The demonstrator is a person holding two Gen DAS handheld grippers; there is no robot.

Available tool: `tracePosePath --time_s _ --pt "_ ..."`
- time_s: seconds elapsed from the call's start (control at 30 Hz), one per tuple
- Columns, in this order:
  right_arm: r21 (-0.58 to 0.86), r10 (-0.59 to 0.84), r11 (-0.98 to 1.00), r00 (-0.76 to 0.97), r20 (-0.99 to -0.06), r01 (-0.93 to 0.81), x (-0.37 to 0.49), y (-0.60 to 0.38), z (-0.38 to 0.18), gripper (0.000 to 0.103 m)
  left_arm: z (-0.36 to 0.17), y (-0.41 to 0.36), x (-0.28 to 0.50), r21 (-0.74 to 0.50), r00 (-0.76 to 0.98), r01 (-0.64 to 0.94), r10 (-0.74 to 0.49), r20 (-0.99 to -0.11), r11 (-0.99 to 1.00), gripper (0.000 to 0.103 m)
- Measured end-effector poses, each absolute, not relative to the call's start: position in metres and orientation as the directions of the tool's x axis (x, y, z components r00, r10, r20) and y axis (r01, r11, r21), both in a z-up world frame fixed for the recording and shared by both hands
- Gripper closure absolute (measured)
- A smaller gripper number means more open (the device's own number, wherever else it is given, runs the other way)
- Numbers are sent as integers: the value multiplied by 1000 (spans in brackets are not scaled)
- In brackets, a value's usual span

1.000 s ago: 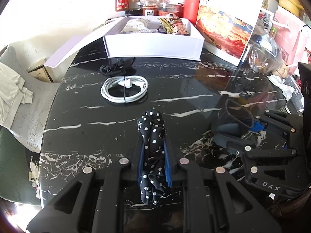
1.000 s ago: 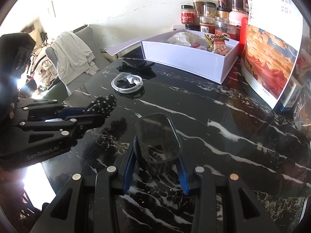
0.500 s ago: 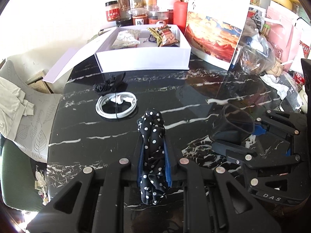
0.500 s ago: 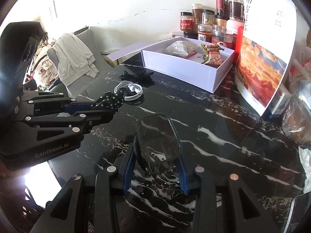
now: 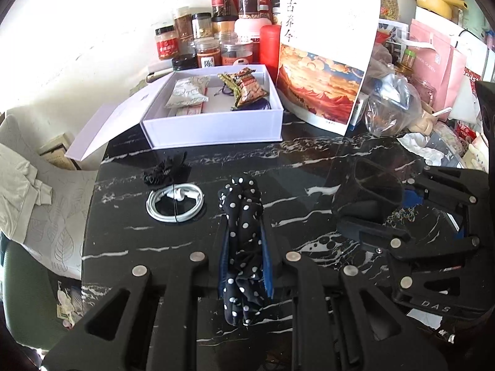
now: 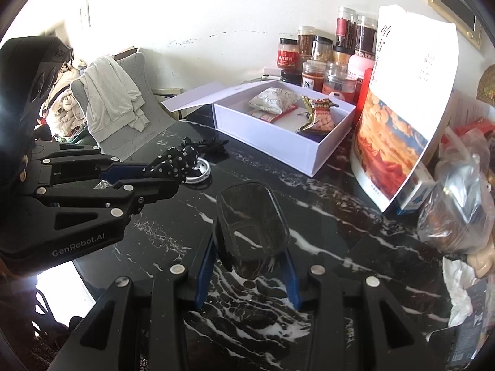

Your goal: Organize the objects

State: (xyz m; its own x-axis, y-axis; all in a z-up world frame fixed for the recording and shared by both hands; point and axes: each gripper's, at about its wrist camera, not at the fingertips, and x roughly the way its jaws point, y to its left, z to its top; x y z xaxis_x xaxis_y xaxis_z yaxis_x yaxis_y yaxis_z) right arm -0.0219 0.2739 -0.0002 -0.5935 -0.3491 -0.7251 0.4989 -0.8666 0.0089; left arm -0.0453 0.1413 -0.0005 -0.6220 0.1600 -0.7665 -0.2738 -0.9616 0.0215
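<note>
The left gripper [image 5: 244, 232] has its jaws clenched on a black polka-dot scrunchie [image 5: 243, 216]; the fabric runs lengthwise between the two blue pads, its knotted end poking out past the tips and its tail hanging down behind them — held clear above the black marble table [image 5: 309, 160]. The right gripper [image 6: 250, 247] has its jaws clamped on a dark, see-through rectangular container [image 6: 252, 219], one pad against each of its side walls; the open mouth faces up and away from the camera, and the container is tilted, lifted off the table. In the right wrist view the left gripper sits to the left, just beside the container but apart from it. On the table past the scrunchie lies a coiled white cable [image 5: 175, 202], and just beyond that a black scrunchie [image 5: 165, 171]; both are well apart from either pair of jaws. Further back stands an open white box [image 5: 213, 123] with snack packets [image 5: 246, 85] inside, its lid folded out to the left; jars [image 5: 210, 46] crowd behind it, and a large paper bag [image 5: 324, 71] stands at its right.
</note>
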Motion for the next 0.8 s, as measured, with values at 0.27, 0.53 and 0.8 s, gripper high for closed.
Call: tracePosePath --time_s 0.27,0.53,0.8 --pt "-28 -342 -861 -621 -706 507 -34 274 24 64 26 146 -59 51 -643 -284 150 -751 -958 86" --pt "-45 -345 -858 -639 -688 511 -57 269 41 64 43 141 -83 62 -652 -283 145 -744 -957 86" --pt "-51 -338 -859 -640 -690 509 -88 263 45 64 42 136 -120 49 -643 -276 147 -751 -960 86"
